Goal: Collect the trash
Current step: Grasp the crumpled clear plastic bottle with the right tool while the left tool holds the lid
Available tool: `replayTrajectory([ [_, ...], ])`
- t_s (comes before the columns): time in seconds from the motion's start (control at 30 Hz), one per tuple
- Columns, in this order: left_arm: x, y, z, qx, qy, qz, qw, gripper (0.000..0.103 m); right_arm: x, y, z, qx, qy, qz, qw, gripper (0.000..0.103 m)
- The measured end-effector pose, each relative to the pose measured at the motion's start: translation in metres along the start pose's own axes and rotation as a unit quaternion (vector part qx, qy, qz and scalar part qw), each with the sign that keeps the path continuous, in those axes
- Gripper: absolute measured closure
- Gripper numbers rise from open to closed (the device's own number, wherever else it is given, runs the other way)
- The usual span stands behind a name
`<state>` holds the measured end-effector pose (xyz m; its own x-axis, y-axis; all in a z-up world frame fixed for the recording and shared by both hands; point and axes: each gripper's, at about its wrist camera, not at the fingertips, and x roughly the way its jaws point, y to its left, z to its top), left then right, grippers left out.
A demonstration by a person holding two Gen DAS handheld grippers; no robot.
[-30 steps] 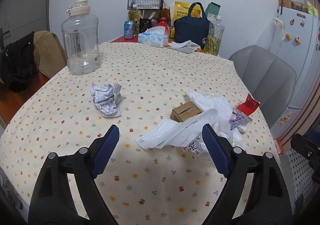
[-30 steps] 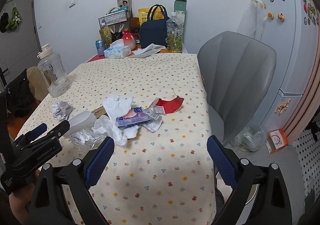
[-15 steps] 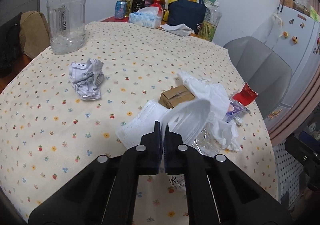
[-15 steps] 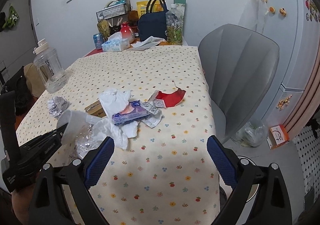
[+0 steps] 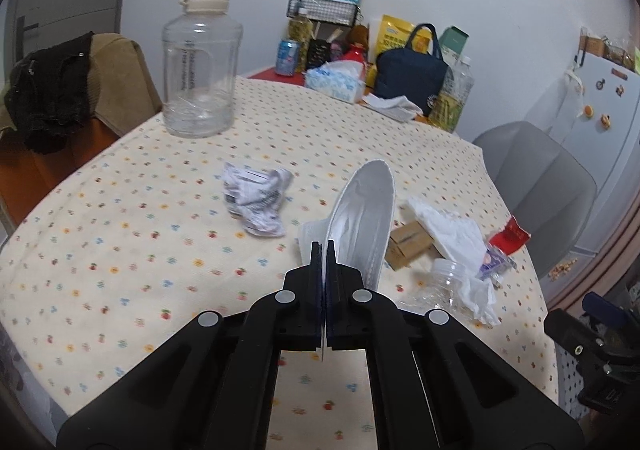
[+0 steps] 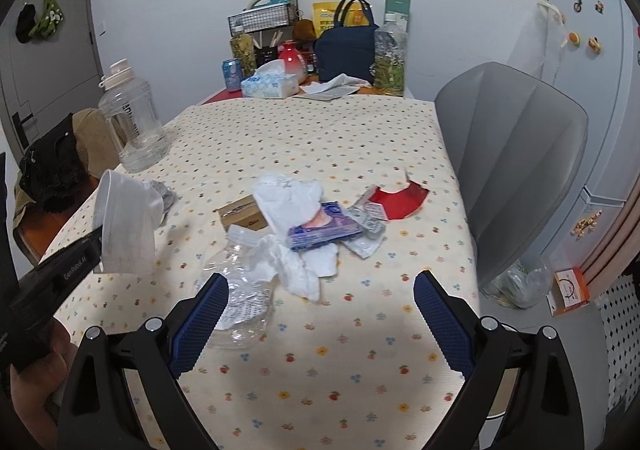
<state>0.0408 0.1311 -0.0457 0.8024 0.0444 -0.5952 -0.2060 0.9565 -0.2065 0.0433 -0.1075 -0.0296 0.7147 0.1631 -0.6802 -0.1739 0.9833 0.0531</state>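
Note:
My left gripper [image 5: 324,250] is shut on a white face mask [image 5: 366,210] and holds it above the table; the mask also shows in the right wrist view [image 6: 124,226]. My right gripper [image 6: 320,310] is open and empty over the table's near part. Trash lies on the flowered tablecloth [image 6: 320,370]: a crumpled paper ball [image 5: 256,198], a small cardboard box [image 5: 408,244], white tissues [image 6: 288,198], a crushed clear plastic bottle [image 6: 240,290], a purple wrapper [image 6: 324,228], a blister pack [image 6: 366,220] and a red wrapper [image 6: 400,202].
A large clear water jug [image 5: 198,66] stands at the table's left. A tissue box [image 6: 270,84], navy bag [image 6: 346,50], bottles and a can stand at the far end. A grey chair [image 6: 516,154] is at the right, a fridge [image 6: 592,70] behind it.
My left gripper shut on the face mask and lifted it off the table. My right gripper moved closer to the trash pile and stays open.

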Motion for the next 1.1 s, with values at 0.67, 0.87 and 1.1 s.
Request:
replayTrajectory([
  [0.67,0.029,0.028,-0.018,-0.015,0.032,0.027,0.999,0.101,0.059,0.06,-0.018,-0.05,0.07,0.038,0.996,0.009],
  [0.87,0.034,0.037,-0.016,-0.02,0.039,0.034,0.9984,0.101,0.075,0.068,-0.019,-0.054,0.085,0.041,0.994,0.009],
  [1.1,0.039,0.038,-0.016,-0.016,0.046,0.038,0.9981,0.101,0.092,0.071,-0.021,-0.052,0.103,0.045,0.992,0.01],
])
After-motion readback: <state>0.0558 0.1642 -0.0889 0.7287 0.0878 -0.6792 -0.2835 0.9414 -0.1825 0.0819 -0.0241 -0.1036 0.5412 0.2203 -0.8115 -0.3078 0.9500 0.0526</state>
